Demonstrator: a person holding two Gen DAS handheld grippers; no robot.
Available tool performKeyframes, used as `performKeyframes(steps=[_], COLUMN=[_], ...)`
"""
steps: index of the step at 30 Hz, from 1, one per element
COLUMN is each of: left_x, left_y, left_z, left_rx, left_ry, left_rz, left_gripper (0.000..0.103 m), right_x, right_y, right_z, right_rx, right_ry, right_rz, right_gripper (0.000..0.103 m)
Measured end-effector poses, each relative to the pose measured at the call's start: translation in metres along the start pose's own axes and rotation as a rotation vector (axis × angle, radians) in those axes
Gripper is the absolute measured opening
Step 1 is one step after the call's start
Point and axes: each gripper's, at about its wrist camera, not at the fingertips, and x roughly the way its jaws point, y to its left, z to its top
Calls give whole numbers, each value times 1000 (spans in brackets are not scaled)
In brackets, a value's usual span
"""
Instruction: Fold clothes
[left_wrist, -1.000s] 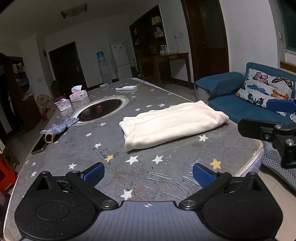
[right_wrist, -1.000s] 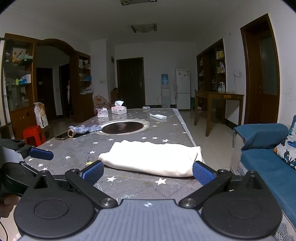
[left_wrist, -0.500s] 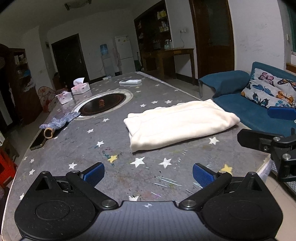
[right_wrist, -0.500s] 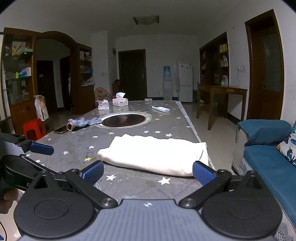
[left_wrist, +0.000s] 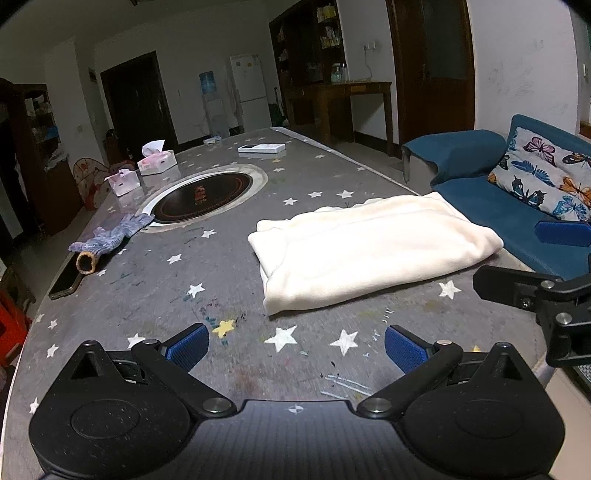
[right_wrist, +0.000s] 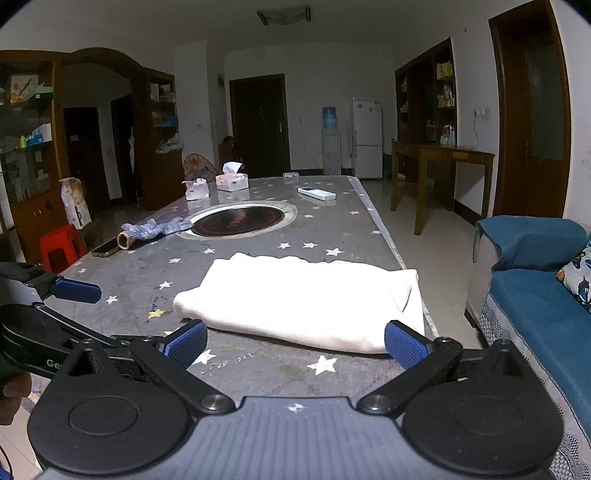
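A cream garment (left_wrist: 365, 247), folded into a long flat bundle, lies on the grey star-patterned table (left_wrist: 221, 258) near its right edge; it also shows in the right wrist view (right_wrist: 306, 299). My left gripper (left_wrist: 295, 349) is open and empty above the table, a short way in front of the bundle's near-left corner. My right gripper (right_wrist: 295, 339) is open and empty, just in front of the bundle's long side. The right gripper's body shows at the right edge of the left wrist view (left_wrist: 546, 291). The left gripper shows at the left of the right wrist view (right_wrist: 48, 295).
An inset round cooktop (left_wrist: 207, 192), grey gloves (left_wrist: 110, 236), a phone (left_wrist: 64, 280), two tissue boxes (left_wrist: 157, 166) and a white remote (left_wrist: 262, 148) lie further back on the table. A blue sofa (left_wrist: 509, 206) with a butterfly cushion stands right; a red stool (right_wrist: 61, 247) stands left.
Both grippers have moved a little closer to the garment, which now looms larger in both views. The garment has not moved. Both grippers stay open.
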Motion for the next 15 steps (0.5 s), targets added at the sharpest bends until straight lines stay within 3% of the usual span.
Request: performKeyframes(steps=[15], left_x=[36], left_y=[7], left_z=[18], left_rx=[-3], left_ry=[54], left_rz=[-11], left_gripper=[103], right_x=[42], right_y=[-6], right_z=[14], right_rx=[13], right_ry=[55], right_rz=[8], right_gripper=[103])
